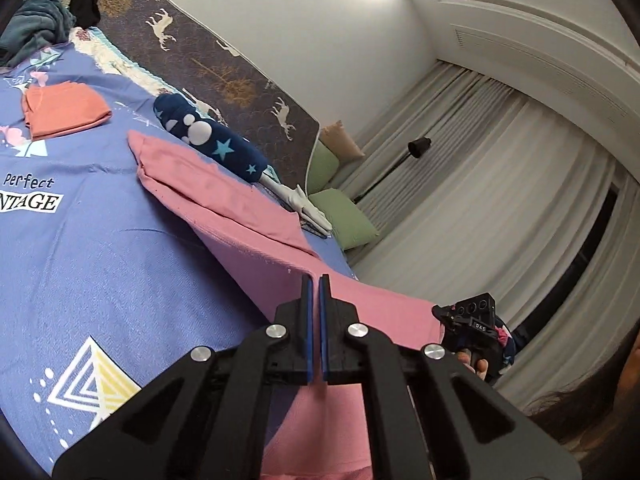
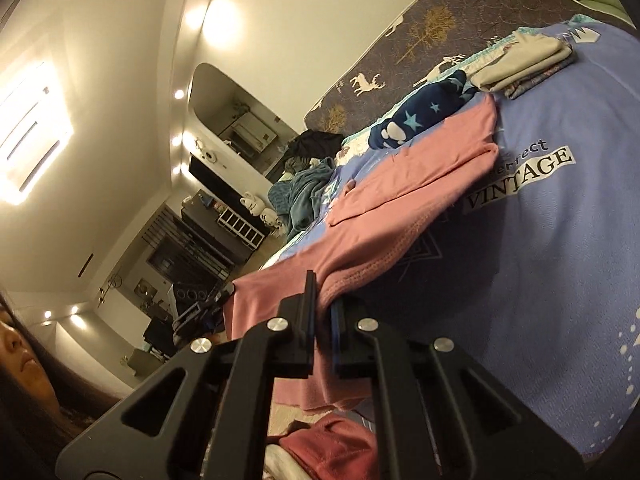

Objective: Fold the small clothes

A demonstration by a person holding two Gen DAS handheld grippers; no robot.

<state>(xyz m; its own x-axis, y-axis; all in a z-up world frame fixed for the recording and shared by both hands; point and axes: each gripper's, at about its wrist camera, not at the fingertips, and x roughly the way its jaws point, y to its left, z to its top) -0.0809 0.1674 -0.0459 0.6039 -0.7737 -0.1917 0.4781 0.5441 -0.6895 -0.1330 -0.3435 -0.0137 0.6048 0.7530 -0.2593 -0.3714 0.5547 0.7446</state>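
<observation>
A pink garment (image 1: 240, 208) lies lengthwise on the blue bedspread (image 1: 100, 248), its far half folded and flat, its near end lifted off the bed. My left gripper (image 1: 316, 282) is shut on one near corner of the hem. The right gripper (image 1: 444, 314) shows at the other corner, with a person's hand behind it. In the right wrist view the pink garment (image 2: 420, 160) rises from the bedspread (image 2: 540, 240) into my right gripper (image 2: 323, 296), shut on its stitched hem. The left gripper (image 2: 222, 296) holds the far corner there.
A folded orange garment (image 1: 66, 108) and a navy star-patterned roll (image 1: 212, 140) lie beyond the pink one. Folded beige clothes (image 2: 524, 60) are stacked near the deer-print mattress edge (image 2: 400, 40). A teal blanket pile (image 1: 36, 24), green pillows (image 1: 344, 216) and a dark red garment (image 2: 328, 448) lie around.
</observation>
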